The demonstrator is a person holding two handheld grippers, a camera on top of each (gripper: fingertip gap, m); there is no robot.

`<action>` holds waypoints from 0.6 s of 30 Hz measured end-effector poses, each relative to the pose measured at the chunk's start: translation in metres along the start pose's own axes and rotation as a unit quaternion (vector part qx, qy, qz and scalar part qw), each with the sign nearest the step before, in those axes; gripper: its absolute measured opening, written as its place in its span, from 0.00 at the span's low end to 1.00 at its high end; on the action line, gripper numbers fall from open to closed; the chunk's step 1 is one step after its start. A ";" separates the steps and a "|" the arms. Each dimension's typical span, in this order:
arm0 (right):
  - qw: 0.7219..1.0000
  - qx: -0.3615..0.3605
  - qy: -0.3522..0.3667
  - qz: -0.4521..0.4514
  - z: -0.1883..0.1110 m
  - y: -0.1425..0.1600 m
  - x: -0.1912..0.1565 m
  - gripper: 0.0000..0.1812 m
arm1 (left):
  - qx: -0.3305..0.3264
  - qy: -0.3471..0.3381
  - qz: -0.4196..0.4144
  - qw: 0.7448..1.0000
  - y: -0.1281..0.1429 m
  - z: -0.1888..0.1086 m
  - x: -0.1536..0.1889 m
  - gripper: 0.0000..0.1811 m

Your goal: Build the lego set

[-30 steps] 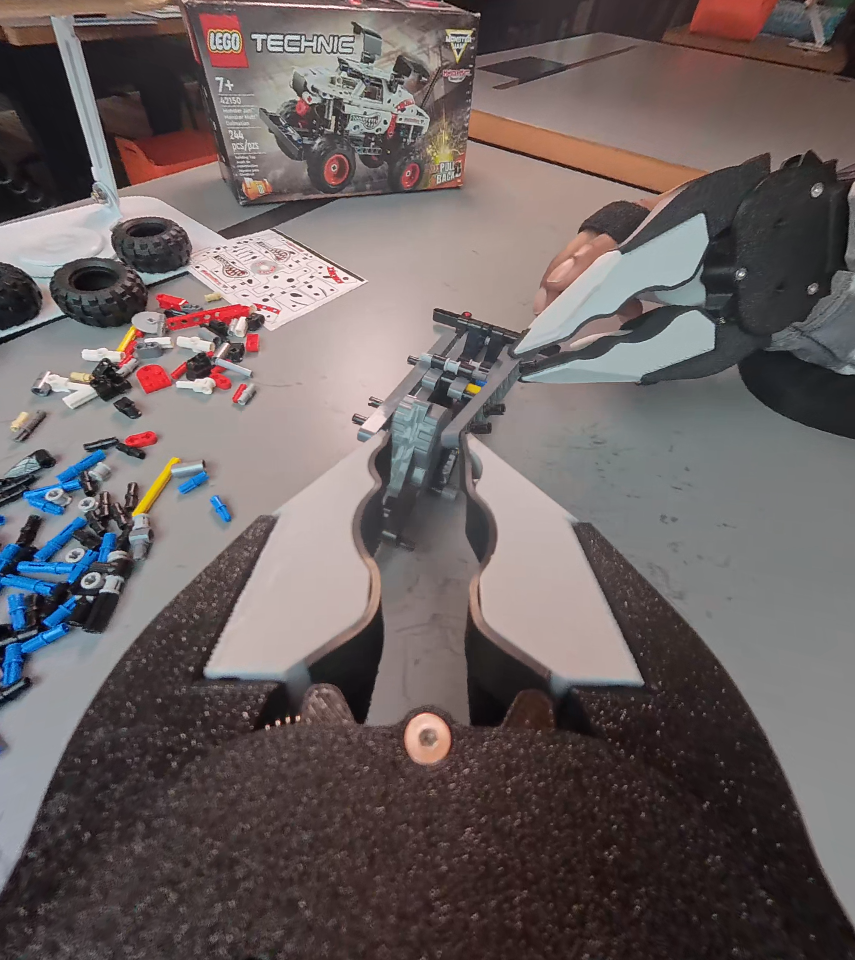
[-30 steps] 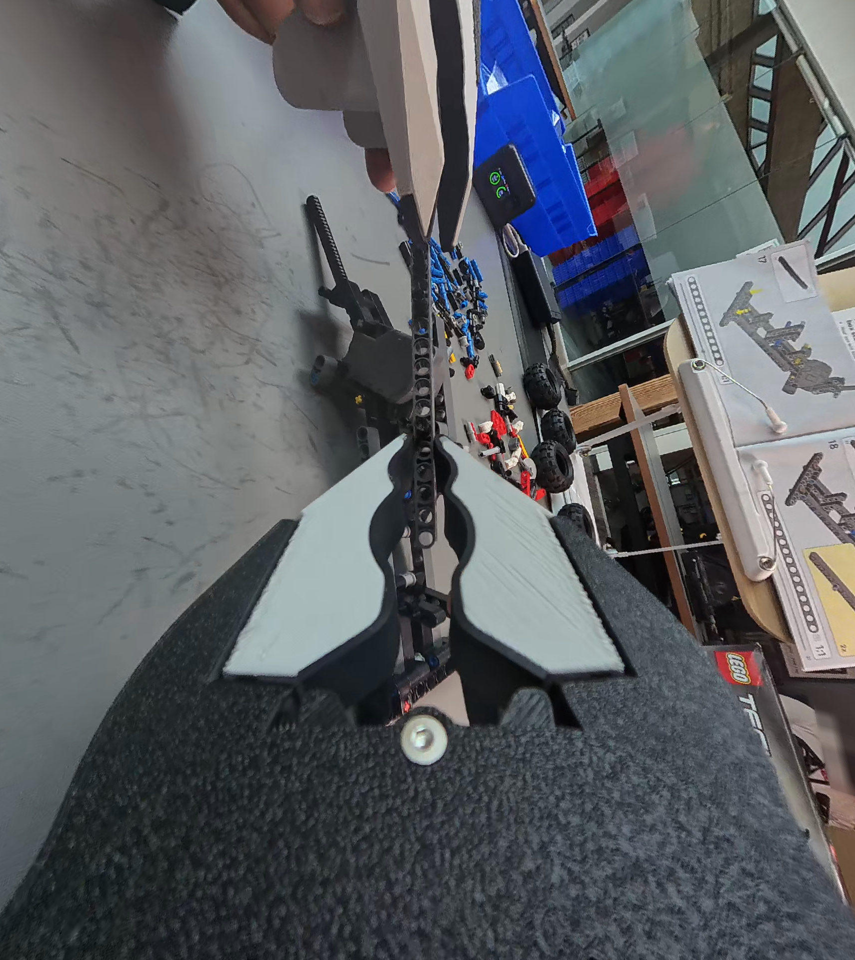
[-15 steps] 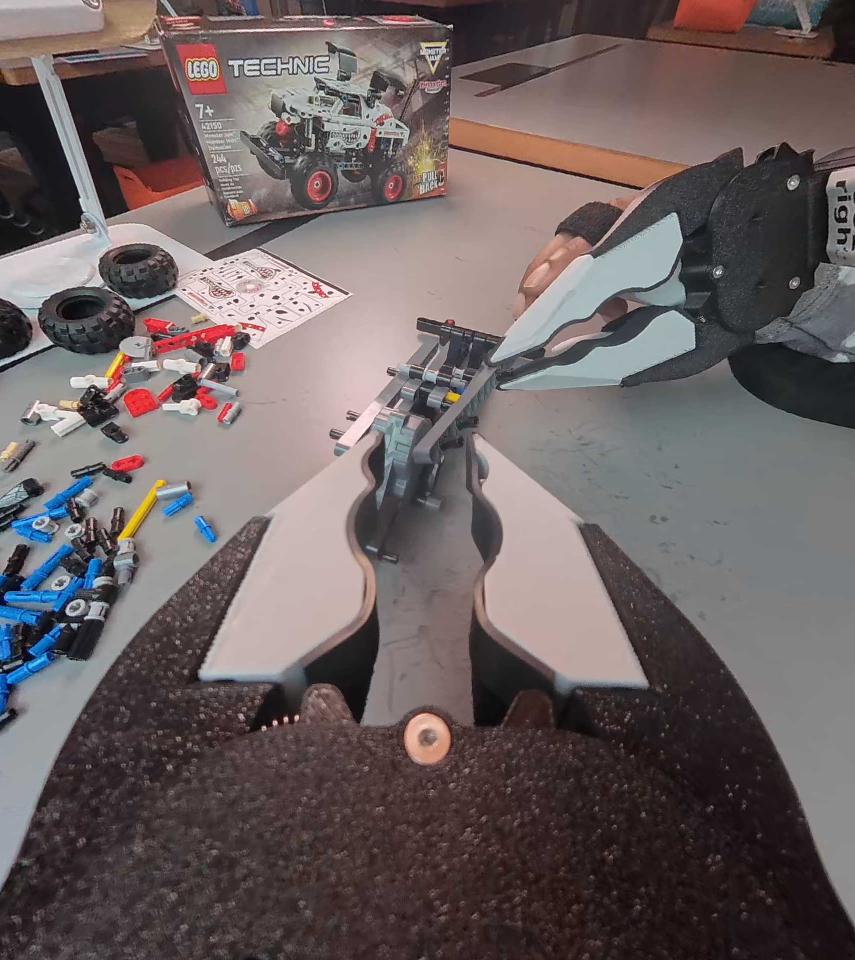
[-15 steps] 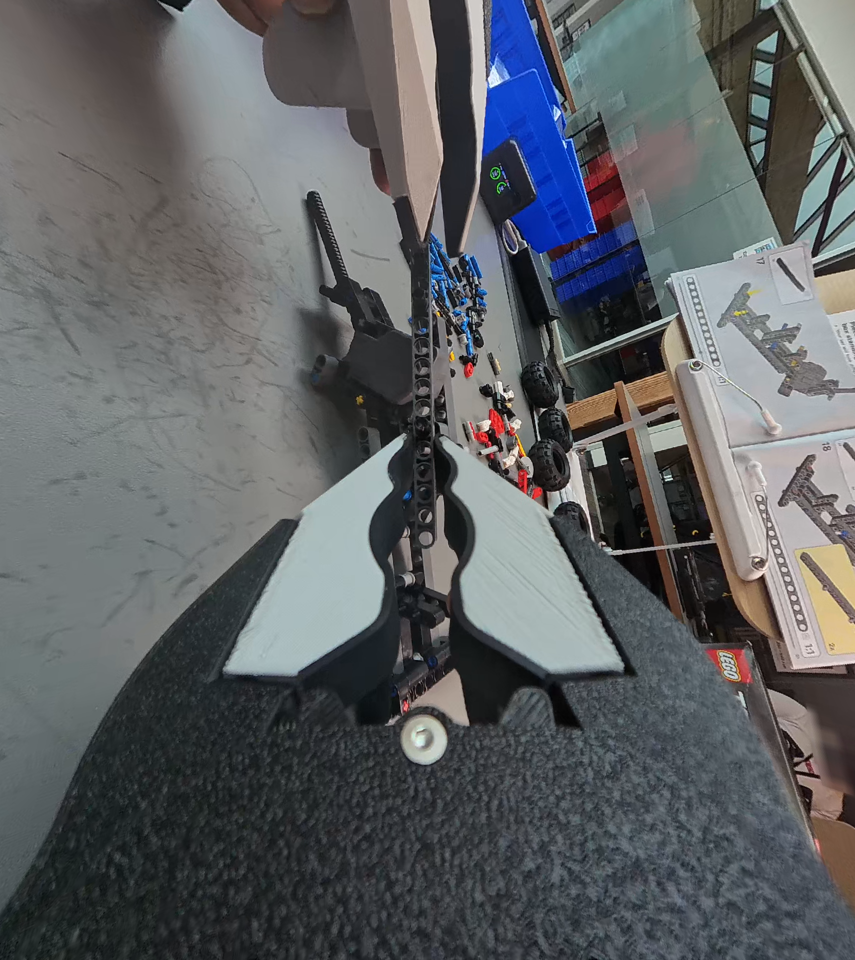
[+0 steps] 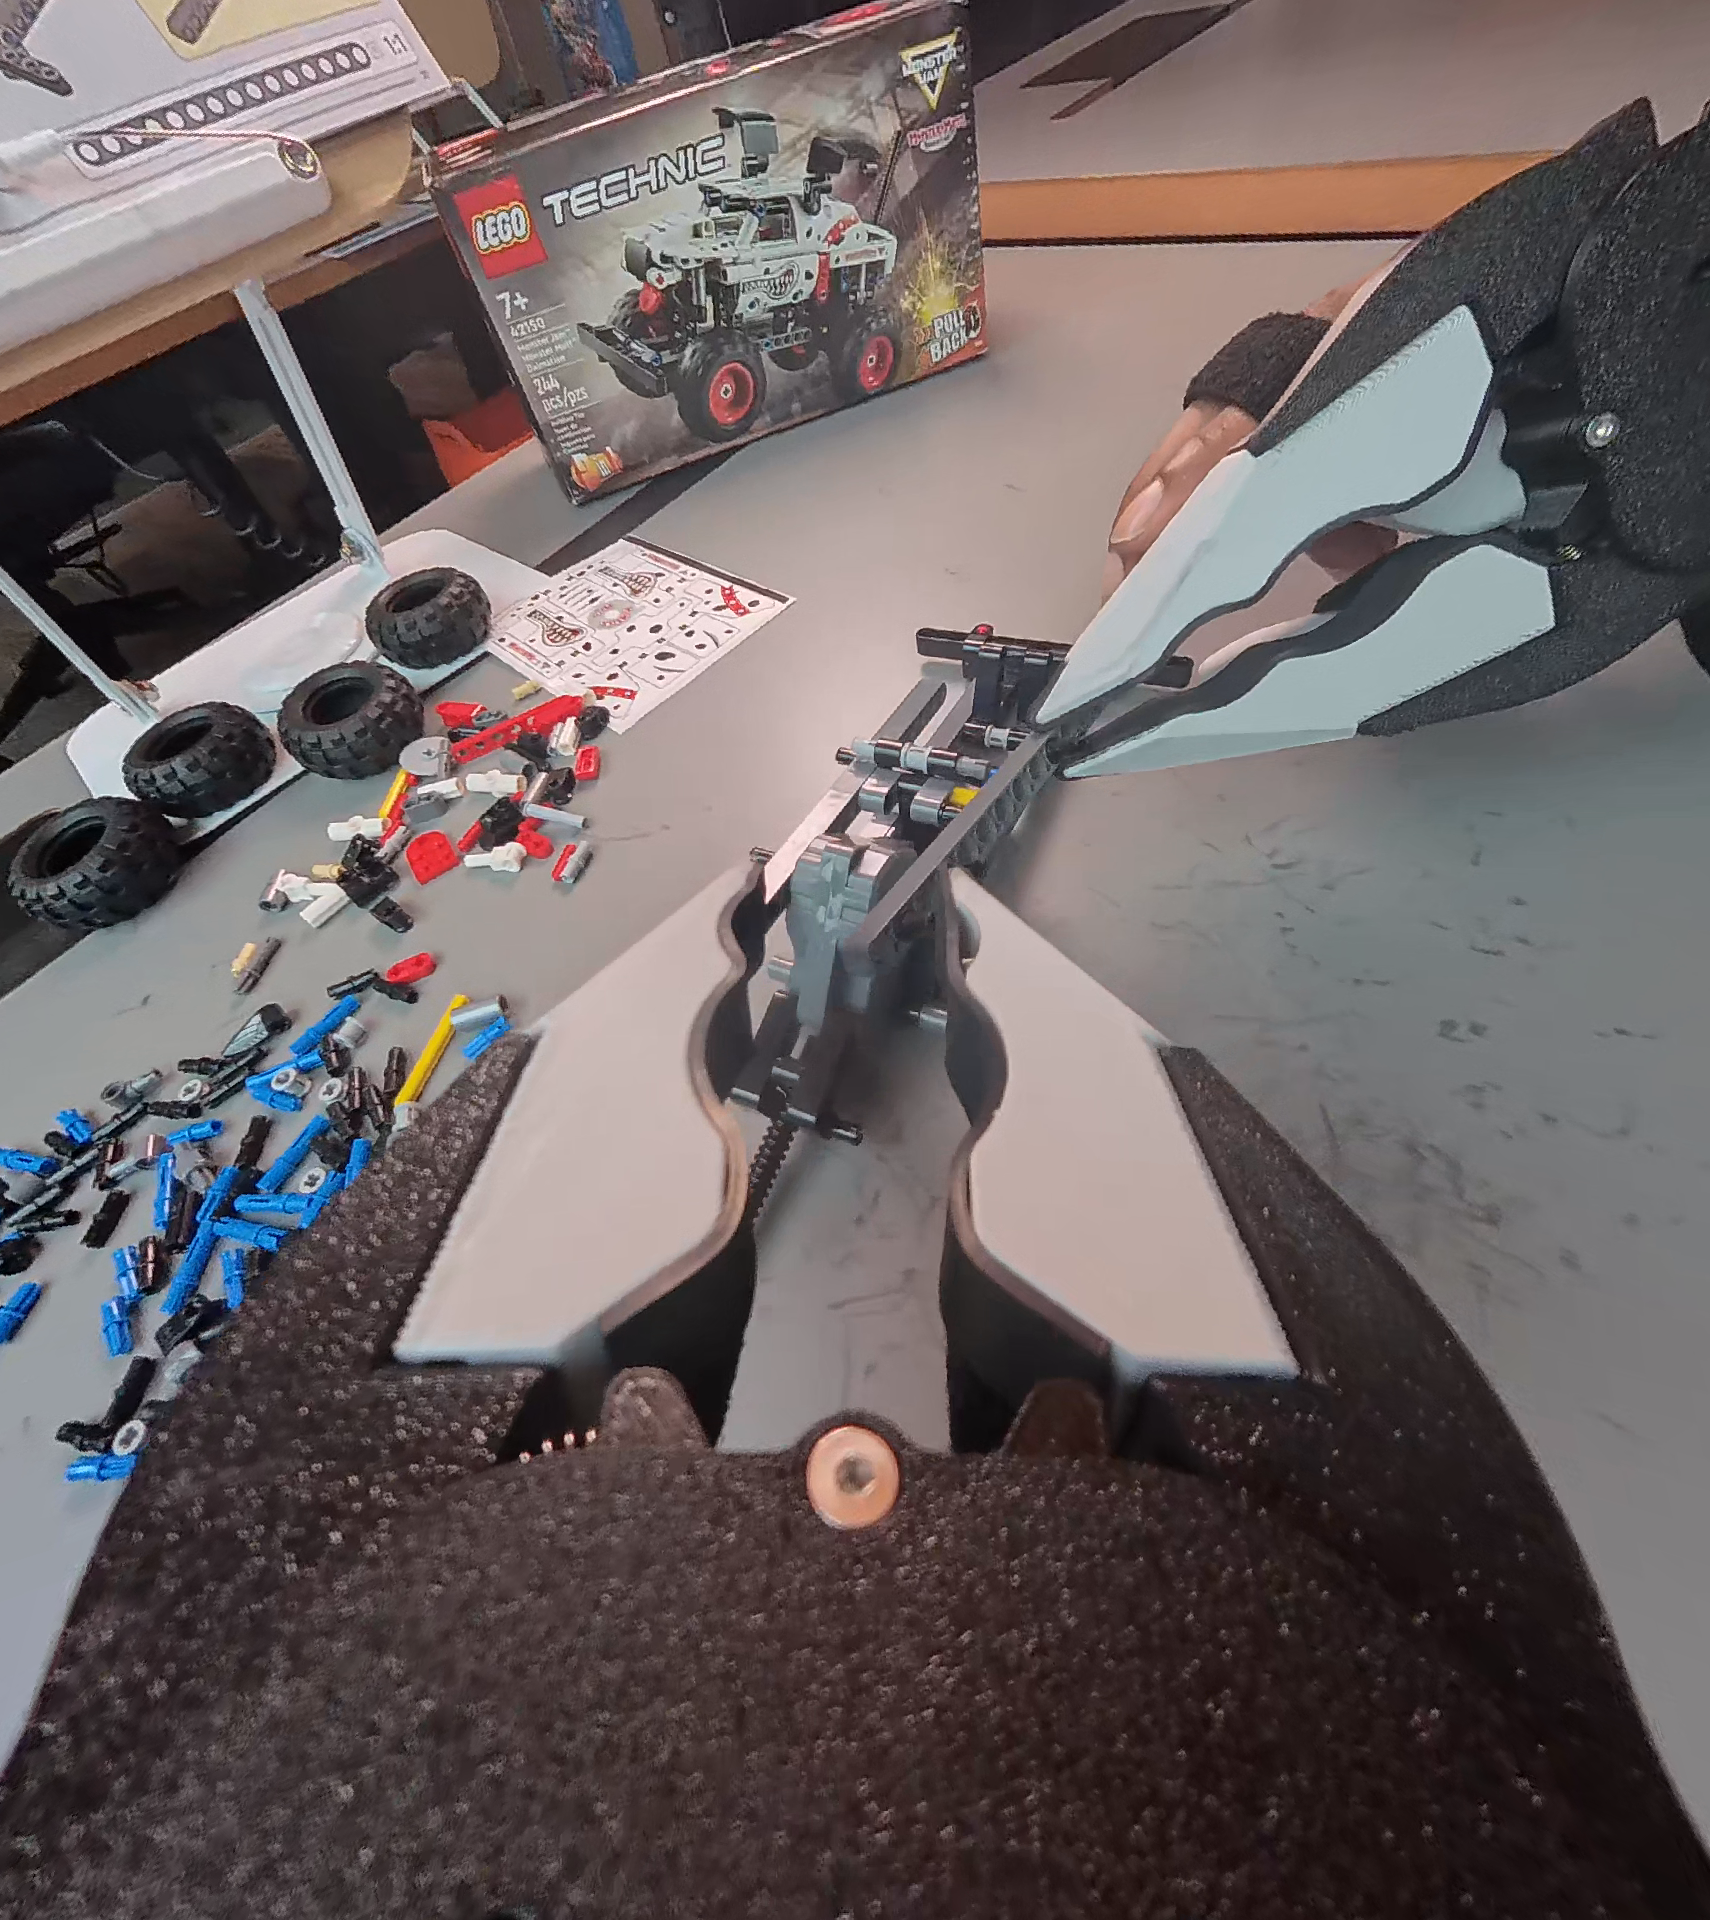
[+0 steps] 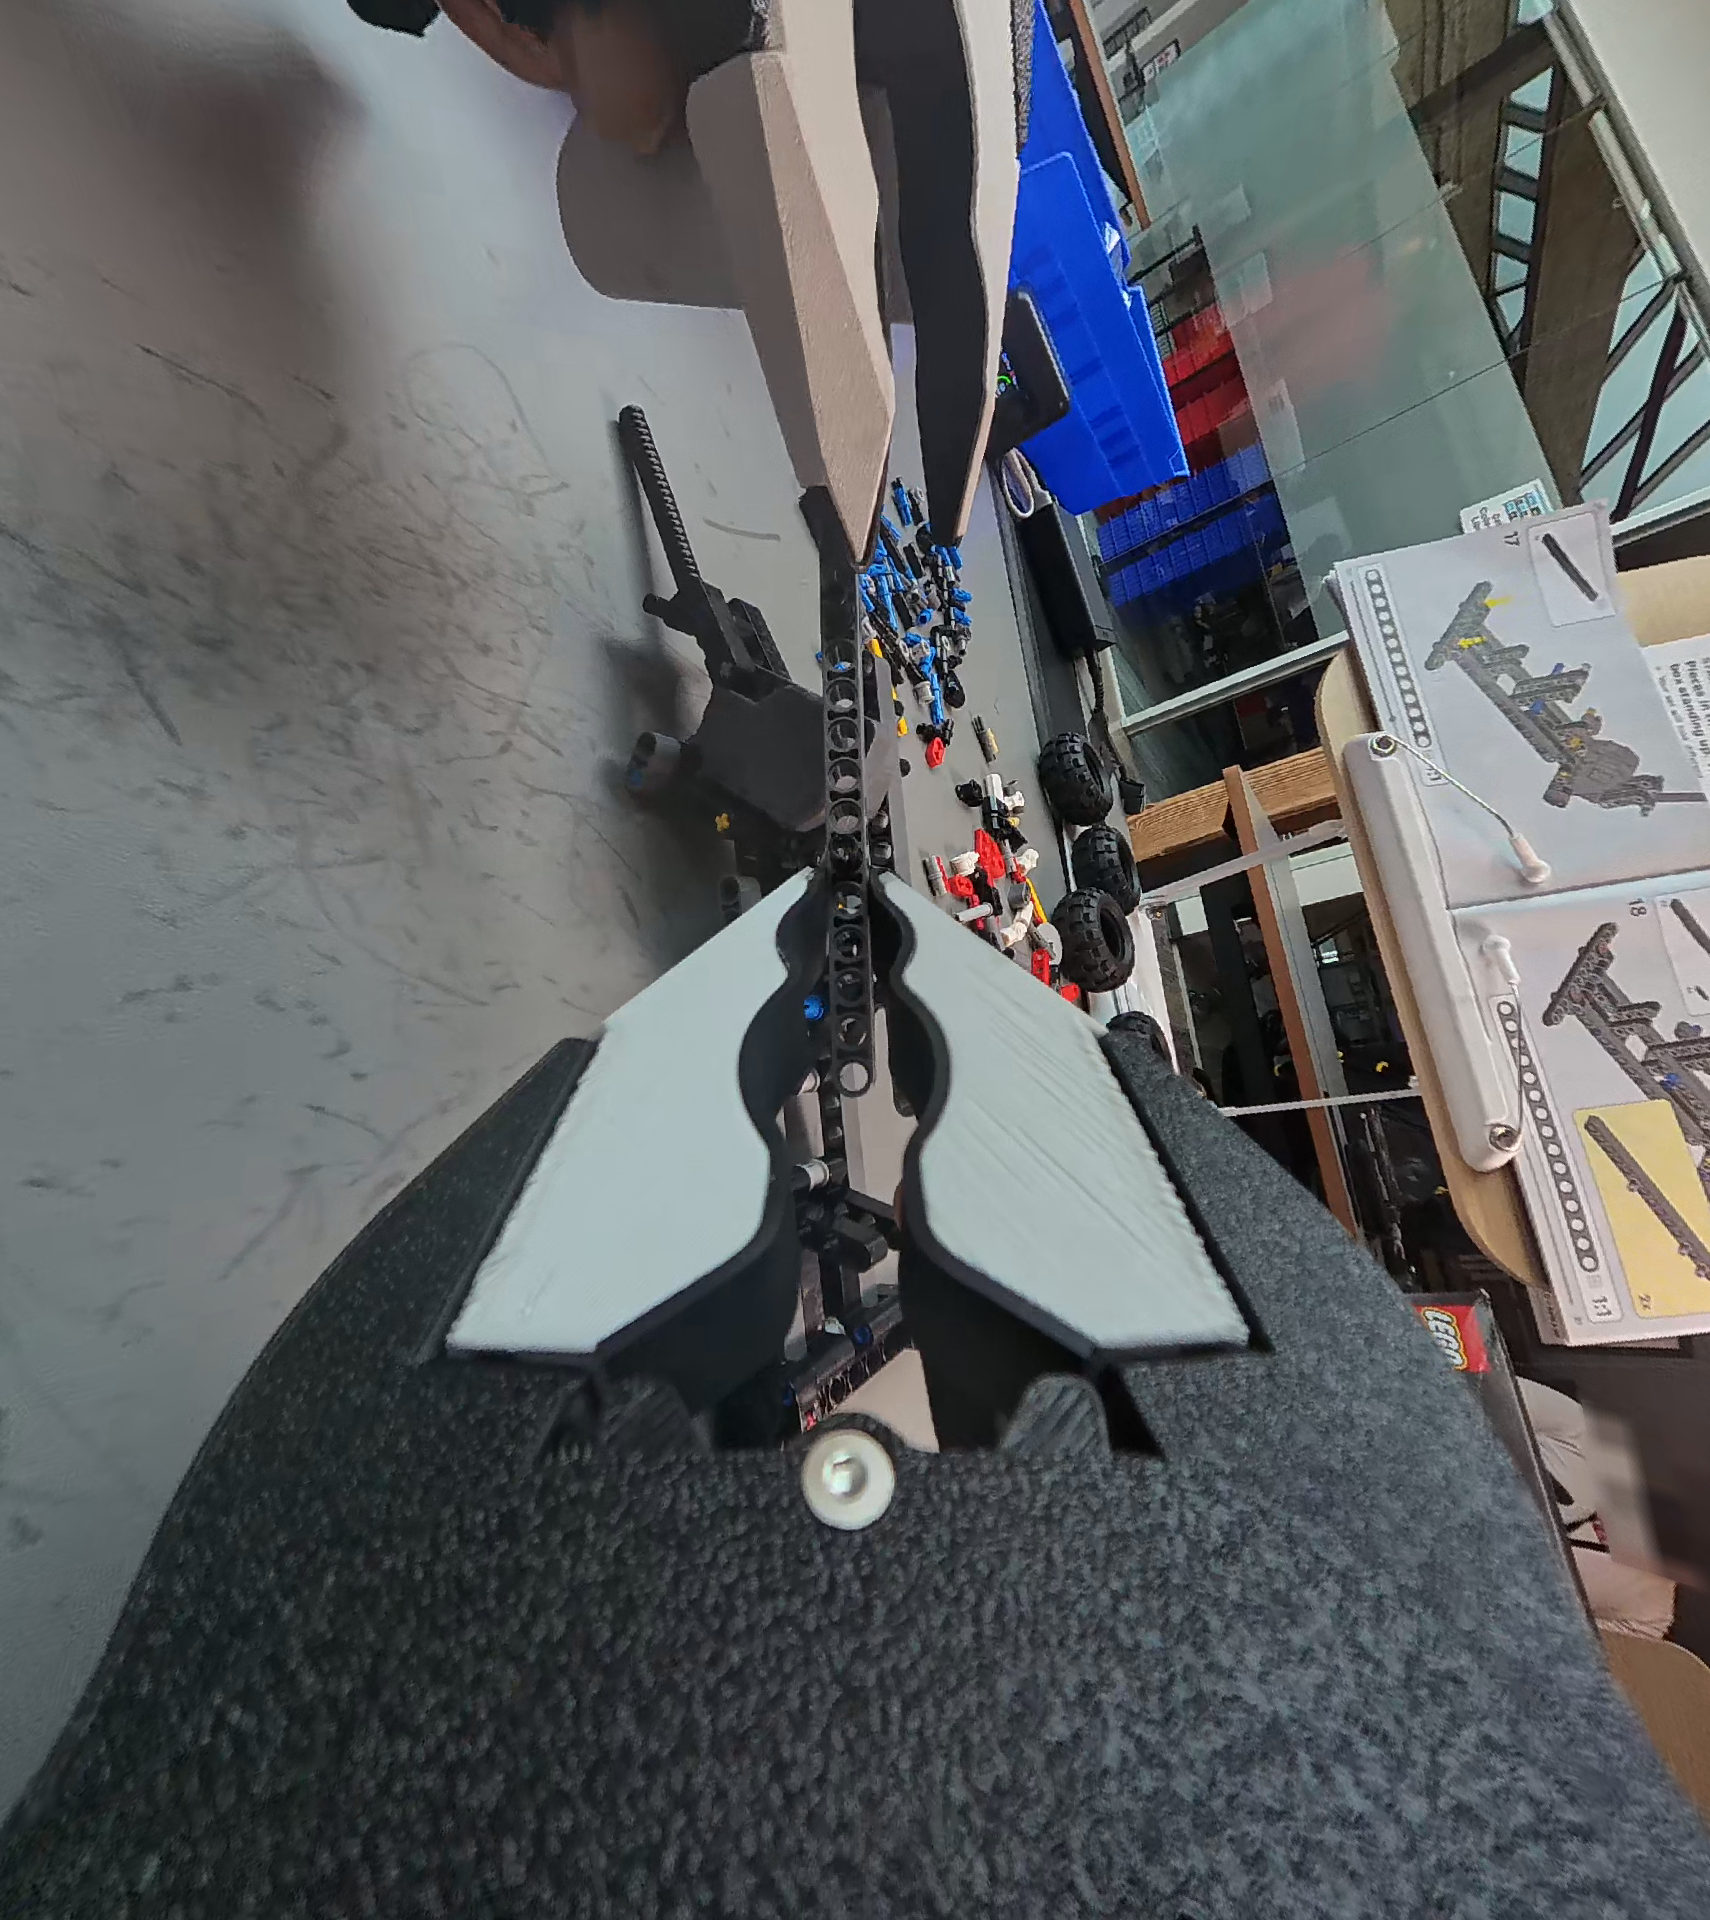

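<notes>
both grippers (image 5: 846,914) (image 6: 846,883) grip the chassis (image 5: 861,883).

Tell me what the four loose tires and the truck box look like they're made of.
Tires: probably rubber, matte black, with chunky knobbly tread. Truck box: seemingly printed cardboard with a slight sheen, judging by its folded edges and worn corners.

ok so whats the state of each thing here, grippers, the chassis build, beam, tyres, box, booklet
left gripper: shut on chassis build
right gripper: shut on long black beam
chassis build: partly assembled
long black beam: held along the build's side
tyres: loose, unmounted
box: upright
booklet: open on stand
</notes>
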State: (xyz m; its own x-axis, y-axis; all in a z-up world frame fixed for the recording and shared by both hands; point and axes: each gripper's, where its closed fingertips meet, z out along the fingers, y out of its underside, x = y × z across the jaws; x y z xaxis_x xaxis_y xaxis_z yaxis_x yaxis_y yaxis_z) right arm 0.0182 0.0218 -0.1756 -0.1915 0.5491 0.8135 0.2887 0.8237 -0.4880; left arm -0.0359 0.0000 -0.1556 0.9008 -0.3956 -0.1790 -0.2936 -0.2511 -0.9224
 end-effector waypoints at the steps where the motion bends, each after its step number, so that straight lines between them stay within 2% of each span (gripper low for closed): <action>1: 1.000 0.000 0.000 0.000 0.000 0.000 0.000 0.04 | -0.002 -0.001 0.005 1.000 0.000 0.000 0.000 0.18; 7: 1.000 -0.005 0.002 -0.001 0.001 0.002 0.001 0.04 | 0.006 0.012 0.018 1.000 -0.003 0.000 0.009 0.21; 18: 1.000 -0.018 0.015 0.009 0.002 0.000 0.007 0.04 | 0.000 -0.014 0.047 0.999 -0.006 0.002 0.009 0.23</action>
State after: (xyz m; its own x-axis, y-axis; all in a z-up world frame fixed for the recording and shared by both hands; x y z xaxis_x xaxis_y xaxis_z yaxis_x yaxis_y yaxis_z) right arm 0.0147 0.0262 -0.1703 -0.1574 0.5595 0.8137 0.3261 0.8072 -0.4920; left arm -0.0251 -0.0002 -0.1523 0.8776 -0.3926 -0.2750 -0.3781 -0.2145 -0.9005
